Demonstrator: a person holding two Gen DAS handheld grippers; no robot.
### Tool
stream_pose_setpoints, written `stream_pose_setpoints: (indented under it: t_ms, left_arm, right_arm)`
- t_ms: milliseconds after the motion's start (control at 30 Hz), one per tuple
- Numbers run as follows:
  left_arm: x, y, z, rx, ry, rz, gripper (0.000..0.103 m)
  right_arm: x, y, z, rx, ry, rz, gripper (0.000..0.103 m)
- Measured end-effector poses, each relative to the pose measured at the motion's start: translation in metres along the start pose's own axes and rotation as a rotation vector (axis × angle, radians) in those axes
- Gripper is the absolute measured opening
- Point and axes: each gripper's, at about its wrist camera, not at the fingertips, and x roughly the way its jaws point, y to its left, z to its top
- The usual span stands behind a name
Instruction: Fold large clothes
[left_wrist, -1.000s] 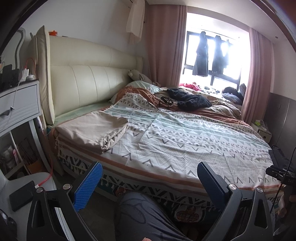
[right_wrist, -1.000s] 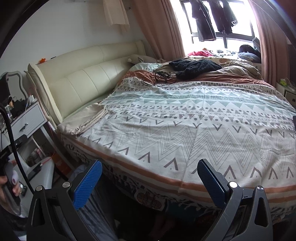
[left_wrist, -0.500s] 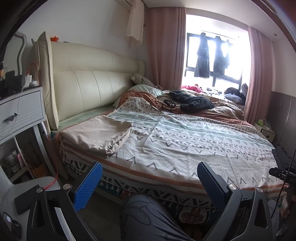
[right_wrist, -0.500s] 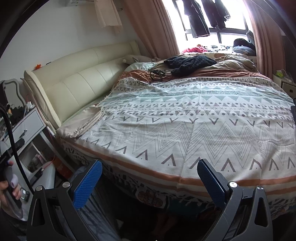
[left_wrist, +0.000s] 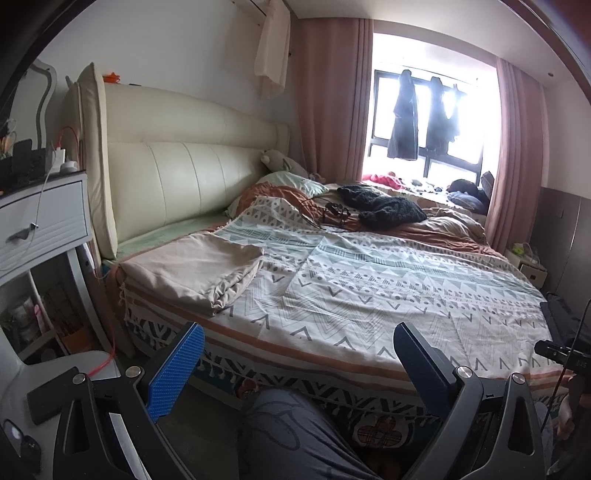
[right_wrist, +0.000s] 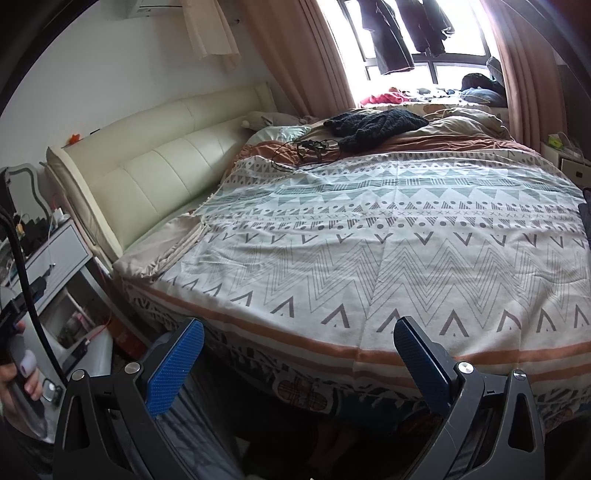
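A folded beige cloth (left_wrist: 192, 269) lies on the near left corner of the bed, its edge also showing in the right wrist view (right_wrist: 166, 247). A dark knitted garment (left_wrist: 384, 208) (right_wrist: 373, 123) lies crumpled at the far side of the bed. My left gripper (left_wrist: 299, 363) hangs open in front of the bed's near edge, holding nothing. My right gripper (right_wrist: 299, 363) is open too, level with the bed's near edge, with nothing between its blue pads.
A patterned bedspread (left_wrist: 369, 295) (right_wrist: 369, 240) covers the bed. Black cables (left_wrist: 328, 214) lie near the pillows. A white nightstand (left_wrist: 40, 225) stands at the left. A person's knee (left_wrist: 295, 435) is below the left gripper. Dark clothes (left_wrist: 402, 114) hang at the window.
Both grippers have dropped slightly and stayed open. The bed sits a little higher in the left wrist view. Nothing on the bed has moved.
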Motion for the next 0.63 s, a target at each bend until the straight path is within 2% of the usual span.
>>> stream_pose_setpoints:
  t_ms: [633]
  left_arm:
    - [-0.0088, -0.0043, 0.0005, 0.011, -0.035, -0.015, 0.103]
  right_arm:
    - [0.0001, -0.0074, -0.0034, 0.031, 0.003, -0.010, 0.103]
